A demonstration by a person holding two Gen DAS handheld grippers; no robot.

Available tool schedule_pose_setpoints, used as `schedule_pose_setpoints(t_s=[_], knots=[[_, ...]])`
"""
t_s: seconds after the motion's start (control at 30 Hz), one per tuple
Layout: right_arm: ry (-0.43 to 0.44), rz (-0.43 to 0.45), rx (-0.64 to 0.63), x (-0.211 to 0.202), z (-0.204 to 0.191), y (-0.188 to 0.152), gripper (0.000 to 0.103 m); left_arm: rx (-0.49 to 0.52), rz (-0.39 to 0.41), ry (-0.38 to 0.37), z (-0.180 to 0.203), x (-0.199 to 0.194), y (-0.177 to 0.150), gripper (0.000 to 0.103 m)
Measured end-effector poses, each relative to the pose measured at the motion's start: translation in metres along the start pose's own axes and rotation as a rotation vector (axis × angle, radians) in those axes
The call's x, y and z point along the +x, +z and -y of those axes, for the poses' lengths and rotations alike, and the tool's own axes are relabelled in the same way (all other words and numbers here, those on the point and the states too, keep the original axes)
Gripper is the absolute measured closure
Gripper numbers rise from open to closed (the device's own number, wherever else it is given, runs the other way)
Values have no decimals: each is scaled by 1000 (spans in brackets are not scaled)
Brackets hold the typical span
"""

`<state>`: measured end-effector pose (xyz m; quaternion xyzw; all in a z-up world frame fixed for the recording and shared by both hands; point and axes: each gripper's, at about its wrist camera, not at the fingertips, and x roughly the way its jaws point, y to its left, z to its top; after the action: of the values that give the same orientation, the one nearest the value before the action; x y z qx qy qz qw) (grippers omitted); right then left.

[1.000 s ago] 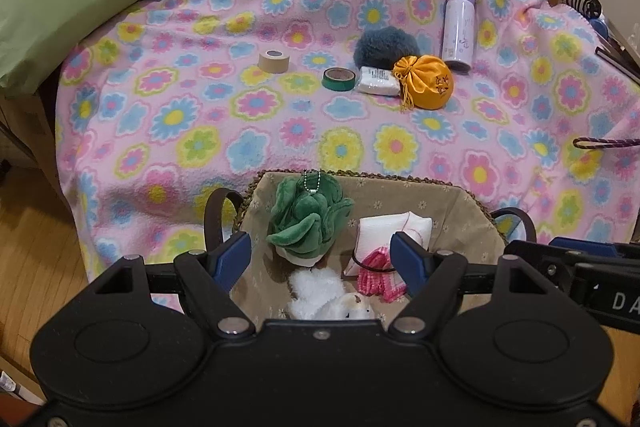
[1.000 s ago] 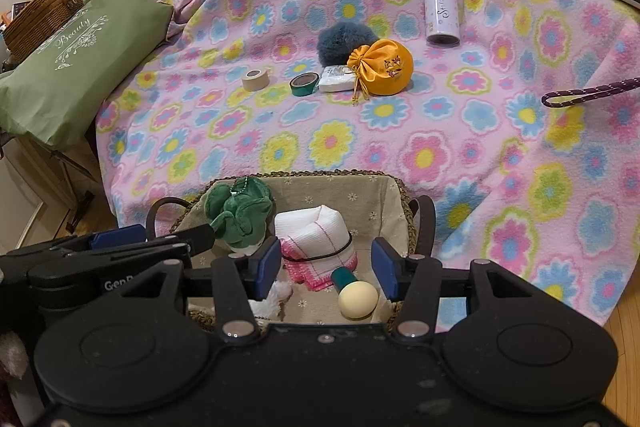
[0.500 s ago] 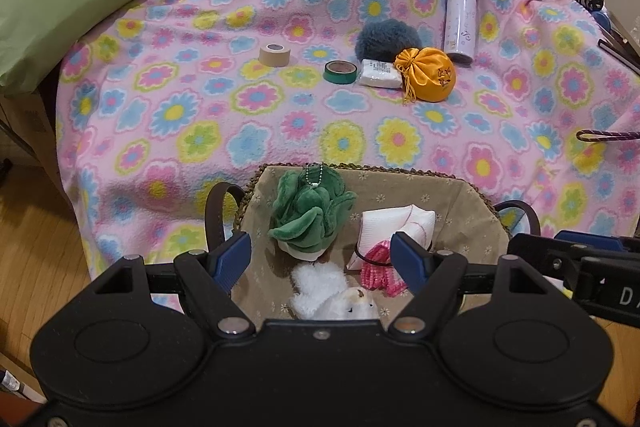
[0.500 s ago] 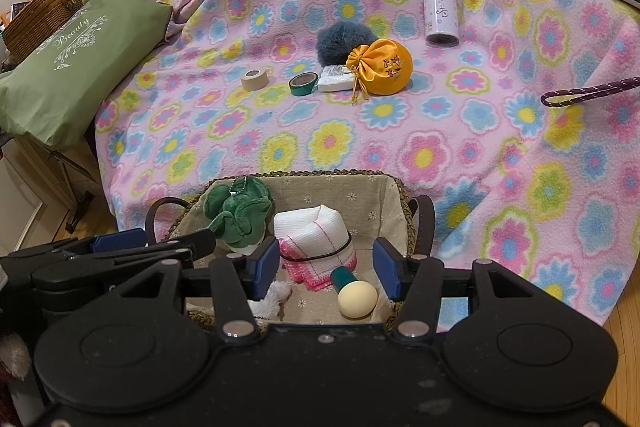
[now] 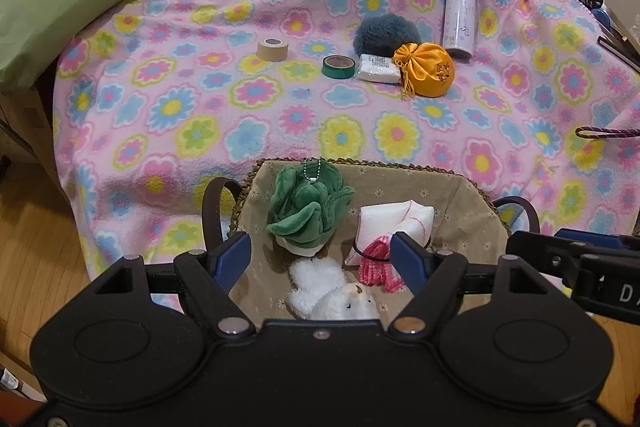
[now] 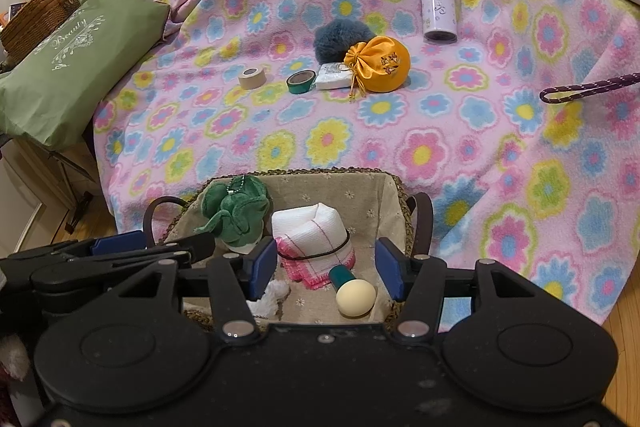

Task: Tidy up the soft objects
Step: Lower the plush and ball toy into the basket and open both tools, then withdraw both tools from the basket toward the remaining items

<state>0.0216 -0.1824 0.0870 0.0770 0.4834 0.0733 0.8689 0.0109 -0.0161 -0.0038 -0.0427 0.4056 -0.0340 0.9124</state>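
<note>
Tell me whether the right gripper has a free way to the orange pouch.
Probably yes. The right gripper is open and empty over the basket; its jaws have just been opening. Only bare blanket lies between it and the orange pouch, whose near side is clear.

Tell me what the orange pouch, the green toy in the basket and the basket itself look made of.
Orange pouch: glossy satin-like fabric, going by its sheen and gathered folds. Green toy: matte plush, soft napped lobes, hung on a metal bead chain. Basket: braided natural fibre rim, probably seagrass or straw, with a beige flower-print cloth lining.
</note>
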Motion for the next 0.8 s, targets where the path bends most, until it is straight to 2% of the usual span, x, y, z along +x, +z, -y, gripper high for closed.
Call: schedule_pose_setpoints(t_s=[0.27,0.4,0.6,0.8], knots=[[-20,5,-21,5,-3,3,45,-4,-18,-9,-5,1,7,31],[-44,38,-53,6,-3,12,39,13,-1,-8,-9,0,21,31],[-111,119,-125,14,2,42,30,81,45,16,-15,7,55,29],[-141,164,-133,31,11,75,27,124,59,44,-24,28,86,26]])
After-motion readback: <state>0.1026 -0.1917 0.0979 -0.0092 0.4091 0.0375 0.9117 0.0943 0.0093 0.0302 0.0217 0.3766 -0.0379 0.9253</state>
